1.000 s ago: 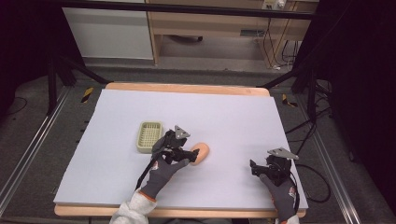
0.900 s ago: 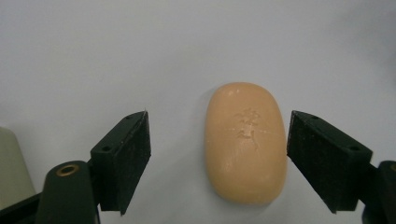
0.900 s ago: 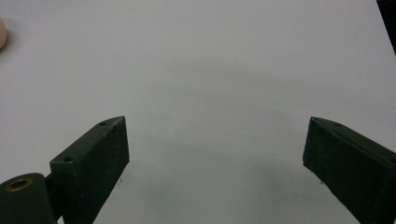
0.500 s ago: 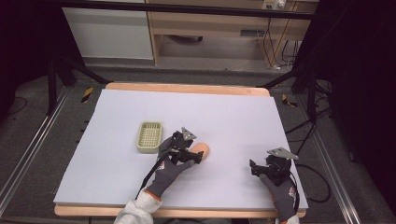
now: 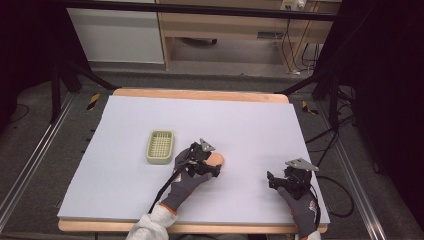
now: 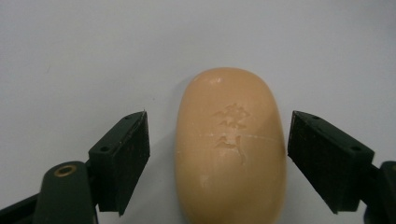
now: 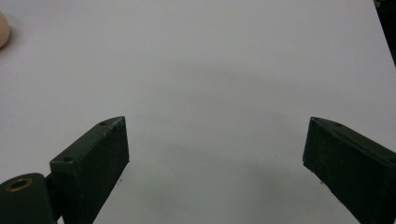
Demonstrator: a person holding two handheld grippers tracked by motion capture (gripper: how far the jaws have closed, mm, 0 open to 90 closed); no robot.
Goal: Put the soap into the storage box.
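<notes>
Lying flat on the white table (image 5: 125, 190), the soap (image 6: 230, 149) is between the two jaws of my left gripper (image 6: 217, 161), with its long side pointing away from the camera. Both jaws are wide apart and I see a small gap of table on each side of the soap, so nothing is touching it yet; the gap at the left jaw looks a little bigger than at the right one. I think I hold the gripper like this so that the jaws can close across the narrow width of the soap, which should give a more secure grasp than the long way. In the high view the soap (image 5: 216, 159) is near the middle of the table, and the small basket (image 5: 160, 146) stands just beside it on the left, probably the place where the soap must go. My right gripper (image 5: 280, 181) rests well apart at the right side, jaws also wide and holding nothing, out of the way of the left hand (image 5: 187, 181).
</notes>
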